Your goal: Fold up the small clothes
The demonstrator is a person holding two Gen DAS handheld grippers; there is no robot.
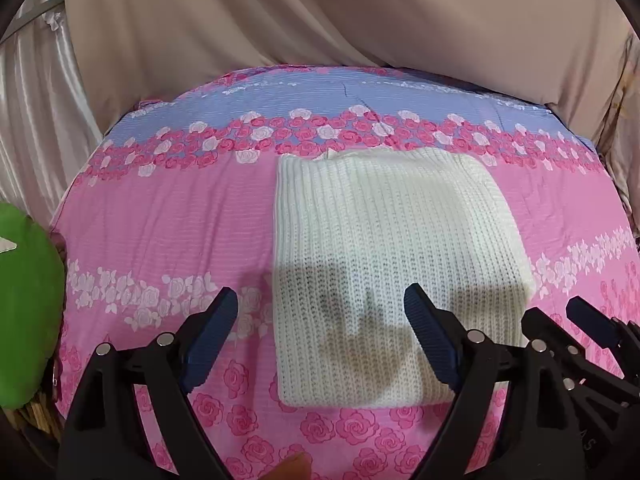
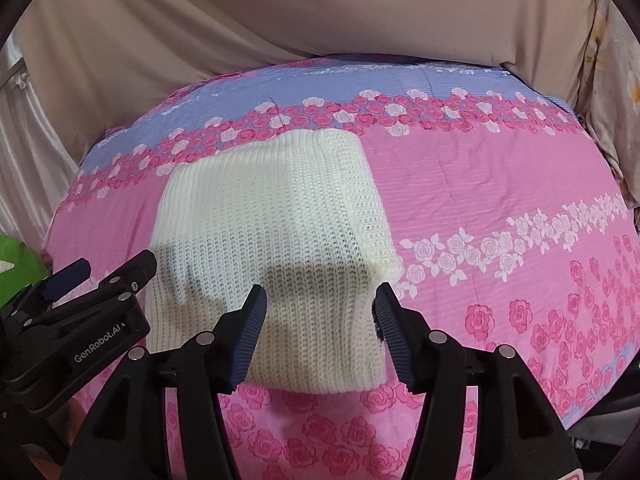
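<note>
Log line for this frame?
garment: white knit folded rectangle, flat on floral sheet | left claw: open, empty | right claw: open, empty

My left gripper point(image 1: 320, 304) blocks the near right corner of the folded white knit garment point(image 1: 384, 240). My right gripper's point(image 2: 318, 300) fingers cover part of its near edge. A green object point(image 1: 28, 304) is cut off by the left border; I cannot tell what it is. The rose-patterned bedsheet point(image 2: 500, 184) runs past the bottom.
</note>
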